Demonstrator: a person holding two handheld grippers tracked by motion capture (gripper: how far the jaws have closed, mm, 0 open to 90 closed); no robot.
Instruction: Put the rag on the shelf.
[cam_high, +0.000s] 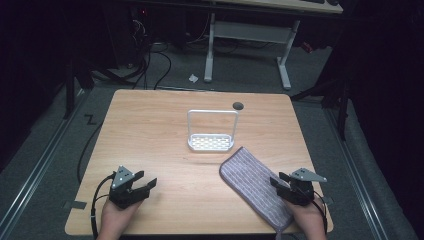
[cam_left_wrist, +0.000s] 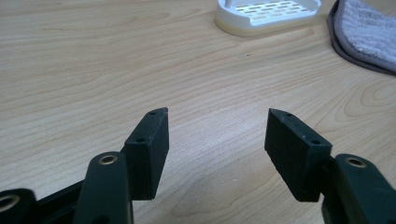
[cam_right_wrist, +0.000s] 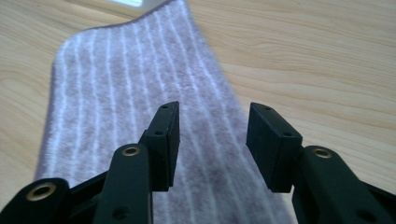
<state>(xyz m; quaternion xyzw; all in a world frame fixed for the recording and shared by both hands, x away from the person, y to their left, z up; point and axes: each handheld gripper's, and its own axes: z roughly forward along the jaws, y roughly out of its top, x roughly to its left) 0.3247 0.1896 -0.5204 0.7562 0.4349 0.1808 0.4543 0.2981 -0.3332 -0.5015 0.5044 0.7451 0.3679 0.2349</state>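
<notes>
A grey striped cloth (cam_high: 252, 184) lies flat on the wooden table (cam_high: 165, 135), running from the middle toward the front right edge. My right gripper (cam_high: 280, 181) hovers over its near right end, open with nothing held; the cloth (cam_right_wrist: 140, 93) stretches away under and between its jaws (cam_right_wrist: 212, 128). A white rack with a slotted base and tall wire handle (cam_high: 211, 140) stands at mid-table, just beyond the cloth. My left gripper (cam_high: 145, 181) rests at the front left, open over bare wood (cam_left_wrist: 217, 133); the rack's base (cam_left_wrist: 268, 14) and cloth edge (cam_left_wrist: 369, 32) lie far ahead.
A small dark round hole (cam_high: 238, 106) sits near the table's far edge. Beyond the table are a white desk frame (cam_high: 250, 40), cables and a scrap of paper (cam_high: 193, 78) on the grey floor.
</notes>
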